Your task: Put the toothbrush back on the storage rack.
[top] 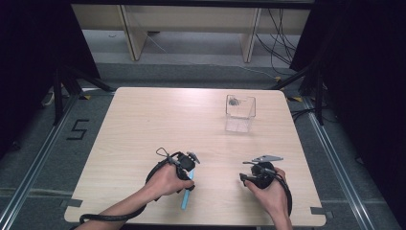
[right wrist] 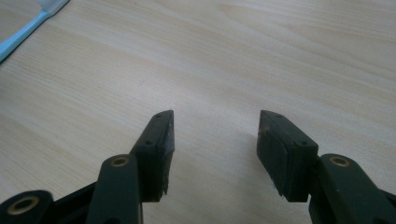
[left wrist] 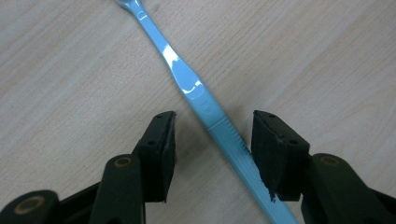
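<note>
A light blue toothbrush point(top: 186, 199) lies flat on the wooden table point(top: 143, 120) near its front edge. My left gripper point(top: 188, 183) points down over it, held in the person's left hand. In the left gripper view the toothbrush handle point(left wrist: 196, 91) runs slantwise between the two black pads point(left wrist: 161, 140); both pads stand clear of it, so my left gripper point(left wrist: 214, 126) is open around the handle. To the right, my right gripper point(top: 249, 178) rests low over bare table. Its jaws stand open with nothing between them point(right wrist: 215, 126). The toothbrush's head end point(right wrist: 23, 30) shows at that view's top left.
A clear plastic box point(top: 239, 112) stands upright on the far right part of the table, with a small dark thing inside near its top. Dark floor and black stands surround the table, and a wooden bench stands behind it.
</note>
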Available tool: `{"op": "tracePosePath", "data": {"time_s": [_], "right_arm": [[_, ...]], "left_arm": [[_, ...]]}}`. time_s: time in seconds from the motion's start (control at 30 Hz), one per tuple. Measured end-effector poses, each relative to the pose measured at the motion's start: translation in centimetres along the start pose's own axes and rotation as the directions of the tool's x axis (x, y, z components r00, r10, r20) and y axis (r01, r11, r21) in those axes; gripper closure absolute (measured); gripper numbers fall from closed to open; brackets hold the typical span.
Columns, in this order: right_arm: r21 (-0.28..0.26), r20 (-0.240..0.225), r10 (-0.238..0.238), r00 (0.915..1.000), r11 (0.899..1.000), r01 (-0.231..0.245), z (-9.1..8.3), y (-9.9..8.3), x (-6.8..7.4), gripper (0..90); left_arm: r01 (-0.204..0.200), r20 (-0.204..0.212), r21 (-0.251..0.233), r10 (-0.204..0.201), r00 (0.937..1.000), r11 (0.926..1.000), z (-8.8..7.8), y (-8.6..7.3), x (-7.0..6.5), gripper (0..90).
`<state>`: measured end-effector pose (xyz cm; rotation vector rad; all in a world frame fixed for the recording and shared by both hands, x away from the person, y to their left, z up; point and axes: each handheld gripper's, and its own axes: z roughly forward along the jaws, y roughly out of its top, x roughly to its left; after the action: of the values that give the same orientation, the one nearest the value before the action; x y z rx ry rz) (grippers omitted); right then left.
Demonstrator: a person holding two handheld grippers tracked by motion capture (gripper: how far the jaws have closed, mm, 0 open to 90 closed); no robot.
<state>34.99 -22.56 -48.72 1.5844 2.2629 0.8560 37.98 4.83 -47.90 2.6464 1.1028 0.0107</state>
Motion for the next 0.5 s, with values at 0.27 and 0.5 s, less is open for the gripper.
{"op": "tracePosePath", "data": {"time_s": [0.27,0.5], "right_arm": [[0.002,-0.001,-0.005,1.0,1.0,0.005,0.04,-0.02,-0.06,47.4],[-0.008,-0.005,-0.024,0.9997,1.0,0.024,0.3,-0.03,-0.22,47.4]], "left_arm": [[-0.035,-0.013,-0.004,0.035,0.9993,0.9994,0.11,-0.05,0.06,55.2],[-0.093,-0.032,0.031,0.094,0.9951,0.9952,-0.11,-0.23,0.22,60.7]]}}
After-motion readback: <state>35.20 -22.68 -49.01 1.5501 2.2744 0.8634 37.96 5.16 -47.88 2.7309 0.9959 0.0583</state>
